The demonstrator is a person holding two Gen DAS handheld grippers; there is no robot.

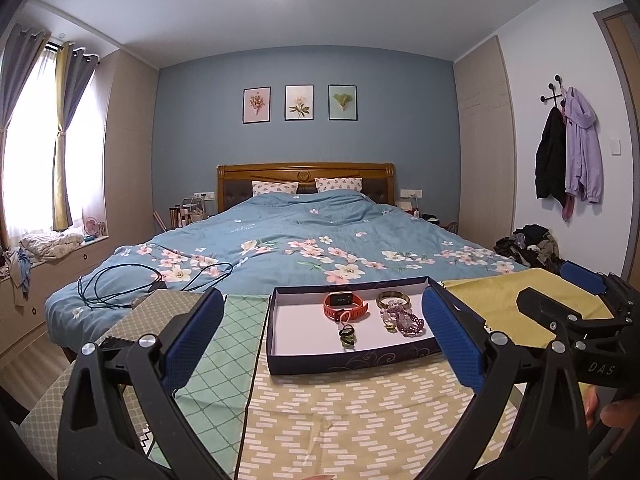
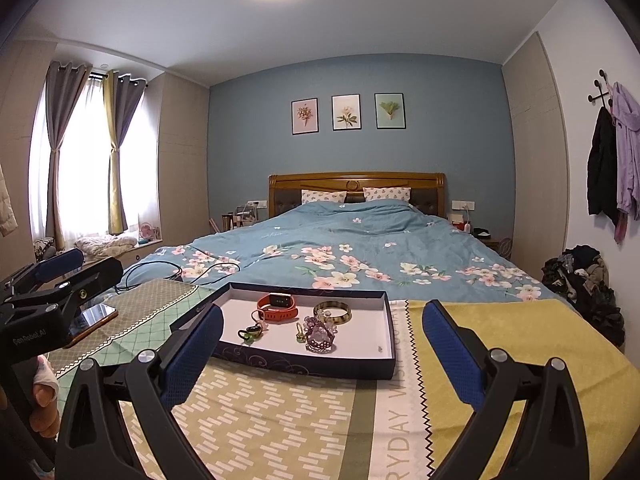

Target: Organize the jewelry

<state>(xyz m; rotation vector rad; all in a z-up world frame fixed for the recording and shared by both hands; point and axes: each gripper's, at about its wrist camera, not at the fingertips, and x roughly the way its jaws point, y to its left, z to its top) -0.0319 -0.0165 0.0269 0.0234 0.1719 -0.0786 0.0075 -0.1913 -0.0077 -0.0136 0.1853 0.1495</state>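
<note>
A shallow dark blue tray with a white floor sat on a patterned cloth at the near end of the bed. All the jewelry lay inside it. An orange watch lay toward the far side, with a gold bangle to its right. Nearer than the bangle lay a heap of purple beads, touching it or just beside it. A small green ring lay near the tray's front wall, apart from the beads.

The left gripper hovered just short of the tray, its blue fingers spread wide and holding nothing. The right gripper was held the same way, also spread wide and empty, with the tray's near wall between its fingers.

A phone lay on the cloth to the left of the tray, under the left gripper in the right wrist view. A yellow towel covered the cloth to the right. A black cable lay looped on the bed, left of the tray and farther off.
</note>
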